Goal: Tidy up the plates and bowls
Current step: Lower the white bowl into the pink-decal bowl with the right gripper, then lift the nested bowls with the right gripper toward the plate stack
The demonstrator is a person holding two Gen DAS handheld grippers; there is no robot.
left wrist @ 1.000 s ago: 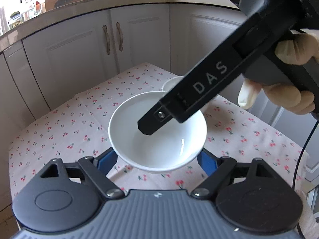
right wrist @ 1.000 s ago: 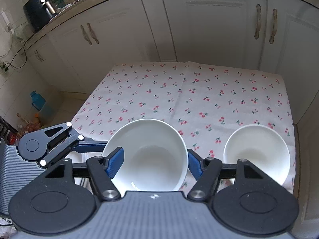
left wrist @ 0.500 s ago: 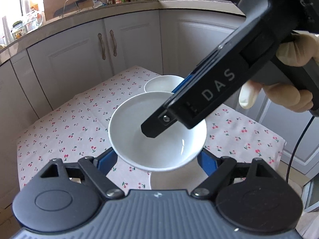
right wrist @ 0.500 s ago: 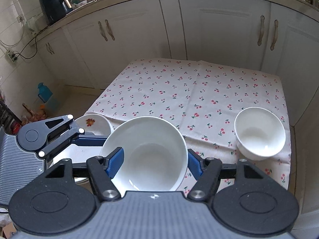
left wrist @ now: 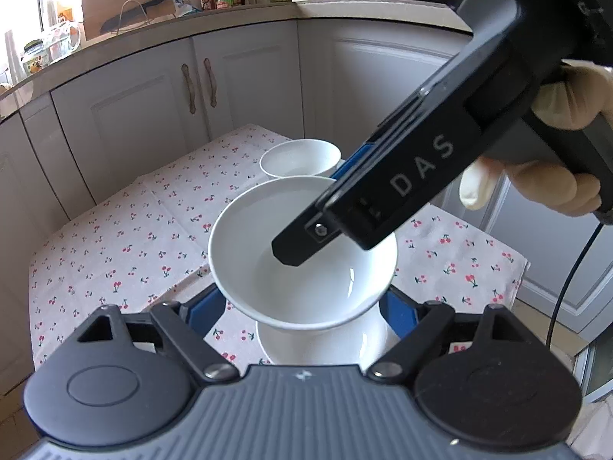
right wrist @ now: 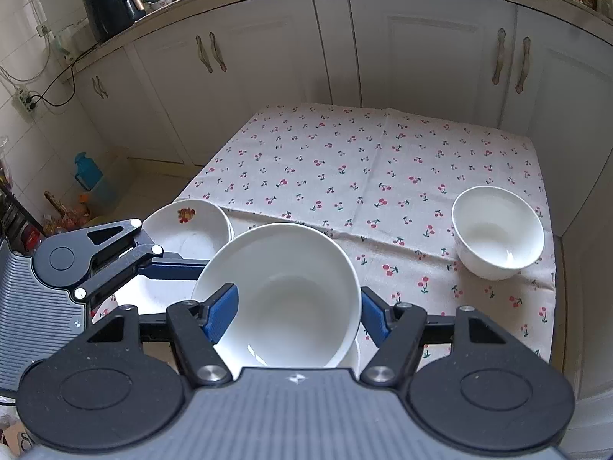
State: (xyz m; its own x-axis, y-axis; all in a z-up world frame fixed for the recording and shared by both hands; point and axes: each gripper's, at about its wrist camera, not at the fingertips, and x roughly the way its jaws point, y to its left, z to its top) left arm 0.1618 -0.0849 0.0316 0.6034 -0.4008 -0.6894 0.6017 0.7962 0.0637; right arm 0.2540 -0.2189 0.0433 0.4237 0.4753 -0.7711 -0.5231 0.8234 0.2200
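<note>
- Since a second ago the cherry-print tablecloth has drawn away from both cameras. In the right wrist view two plates have come into sight at 10 o'clock of the load: a plate with a small picture and a plain white plate.
- We judge the step to be the carry: the large bowl is off the cloth and riding between both tools, heading for the crockery at the near end of the table.
- The small bowl stands alone on the cloth at 2 o'clock of the large one, well apart and untouched.
- In the left wrist view something white shows directly under the carried bowl; we take it for a plate but cannot tell which.
- Next, we think, comes a level descent onto that piece, centred, with the two tools letting go together so the bowl does not tip.
- The left gripper stands about half open, its blue pads pressed on the bowl's body at 9 and 3 o'clock.
- The right gripper is set narrower and also clamps the bowl: one pad lies over the rim at 8 o'clock, the other against the outside at 3 o'clock.
- A gloved hand steers it.
</note>
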